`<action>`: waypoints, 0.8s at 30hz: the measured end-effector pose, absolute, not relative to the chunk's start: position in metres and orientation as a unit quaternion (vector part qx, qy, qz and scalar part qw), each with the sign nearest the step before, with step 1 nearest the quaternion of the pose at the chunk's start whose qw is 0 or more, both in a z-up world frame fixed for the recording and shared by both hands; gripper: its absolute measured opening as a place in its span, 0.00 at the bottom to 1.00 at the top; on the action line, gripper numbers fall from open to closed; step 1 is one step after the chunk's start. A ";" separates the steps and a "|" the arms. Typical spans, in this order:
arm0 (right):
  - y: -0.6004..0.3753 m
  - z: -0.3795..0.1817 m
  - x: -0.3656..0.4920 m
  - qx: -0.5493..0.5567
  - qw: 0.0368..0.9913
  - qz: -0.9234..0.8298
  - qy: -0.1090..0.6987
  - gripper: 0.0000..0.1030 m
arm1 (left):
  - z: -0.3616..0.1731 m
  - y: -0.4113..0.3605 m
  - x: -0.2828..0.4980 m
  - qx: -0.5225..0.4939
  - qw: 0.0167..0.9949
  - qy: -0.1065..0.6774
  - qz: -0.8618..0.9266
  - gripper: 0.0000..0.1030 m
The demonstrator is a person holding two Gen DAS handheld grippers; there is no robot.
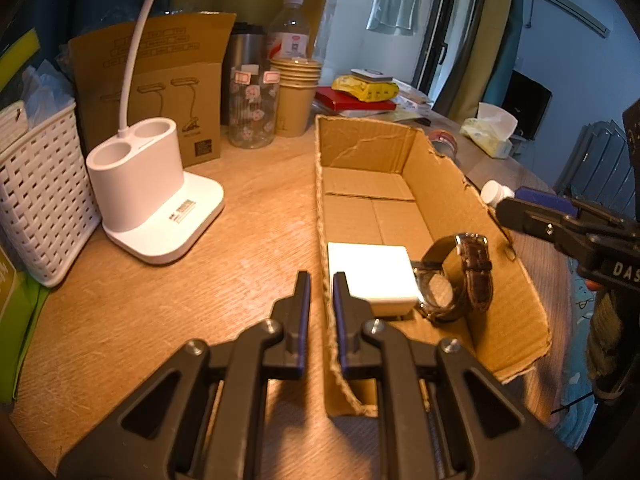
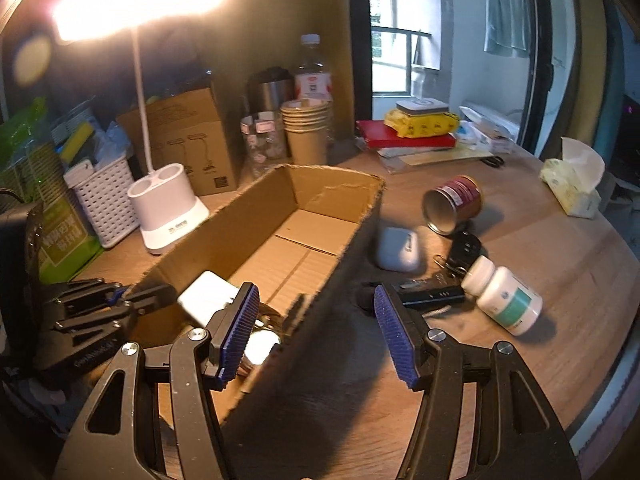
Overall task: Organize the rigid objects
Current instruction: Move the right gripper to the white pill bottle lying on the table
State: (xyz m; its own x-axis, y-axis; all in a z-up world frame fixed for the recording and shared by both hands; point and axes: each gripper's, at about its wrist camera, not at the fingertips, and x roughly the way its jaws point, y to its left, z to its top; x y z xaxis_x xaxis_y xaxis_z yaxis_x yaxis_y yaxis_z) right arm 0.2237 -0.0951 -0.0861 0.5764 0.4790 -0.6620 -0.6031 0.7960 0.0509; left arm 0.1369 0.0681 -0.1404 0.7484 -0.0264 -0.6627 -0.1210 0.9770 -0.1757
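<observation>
Left wrist view: left gripper point(image 1: 321, 280) pinched on cardboard box point(image 1: 500, 256) wall; white charger point(image 1: 372, 276) and watch point(image 1: 460, 276) inside. Right gripper point(image 2: 314, 300) spread wide, empty, straddling box edge; pill bottle point(image 2: 506, 294) on table point(image 2: 560, 360) outside.

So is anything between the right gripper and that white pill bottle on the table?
Nothing blocks it. The right gripper is open and empty, straddling the box wall, and the pill bottle lies on its side on bare table ahead to the right. A black stick and keys lie just left of the bottle.
</observation>
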 end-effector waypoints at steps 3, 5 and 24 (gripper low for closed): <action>-0.103 -0.090 0.228 -0.086 0.886 0.296 0.347 0.62 | -0.140 0.068 0.137 -0.104 0.929 0.354 0.025 0.12; -0.109 -0.091 0.231 -0.080 0.888 0.293 0.346 0.63 | -0.140 0.068 0.137 -0.104 0.929 0.354 0.025 0.12; -0.177 -0.105 0.271 -0.058 0.925 0.160 0.341 0.72 | -0.141 0.067 0.136 -0.105 0.929 0.354 0.025 0.12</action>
